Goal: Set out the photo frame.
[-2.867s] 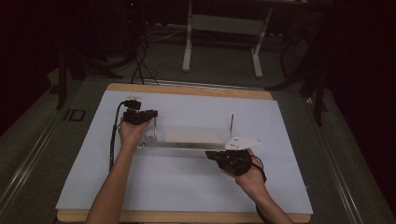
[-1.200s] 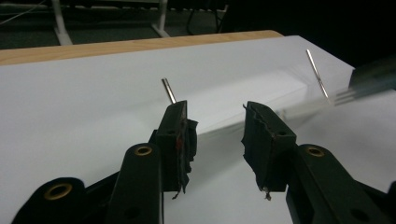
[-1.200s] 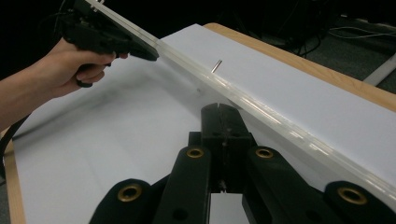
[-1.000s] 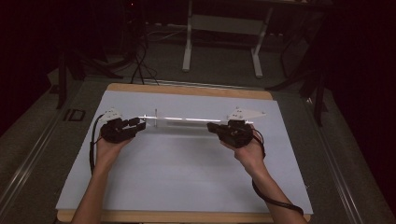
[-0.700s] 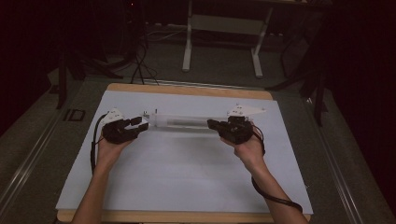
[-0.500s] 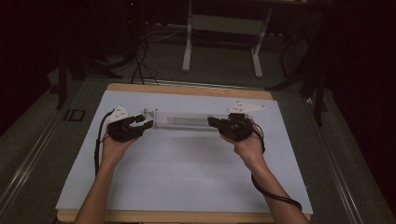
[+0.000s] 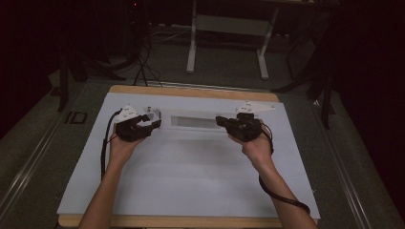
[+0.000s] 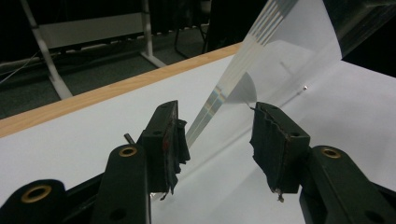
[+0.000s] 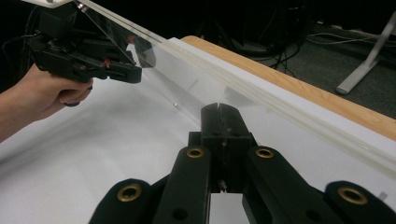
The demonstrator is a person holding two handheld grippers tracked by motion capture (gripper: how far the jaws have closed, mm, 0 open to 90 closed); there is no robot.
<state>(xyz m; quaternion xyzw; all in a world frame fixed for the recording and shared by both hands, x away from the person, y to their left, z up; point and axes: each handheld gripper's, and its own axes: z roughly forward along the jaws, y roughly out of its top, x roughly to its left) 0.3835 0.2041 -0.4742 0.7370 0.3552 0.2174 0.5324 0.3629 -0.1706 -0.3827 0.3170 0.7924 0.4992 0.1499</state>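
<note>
Left gripper: left gripper has its jaws apart, and they have just been opening; the clear bag edge runs up between the pads with no pad pressing on it, so it is released at this end.
Right gripper: right gripper is clenched tight on the bag's other end, pads together with film pinched at the tips.
Bag position: stretched between the two grippers over the far half of the white sheet, close to the wooden table edge; whether it hangs just above the sheet or rests on it is unclear.
Handling: very light, thin, floppy film; I expect it to sag and fold once one end is free. Smooth plastic, likely slippery in hard jaws.
Stiff part: ribbed zip strip along one edge looks like the firmest feature.
Where to grip: on or just below that strip near an end, not the bare film; bare film would crumple and slide.
Fragility: unlikely to break, but sharp pad teeth could crease or puncture it.
Hard to see: film is transparent, so its outline nearly vanishes against the sheet in the high view.
Cut off: upper part of the bag leaves the top of the left gripper view.
Unknown: a small bright speck shows near the film, identity unclear.
</note>
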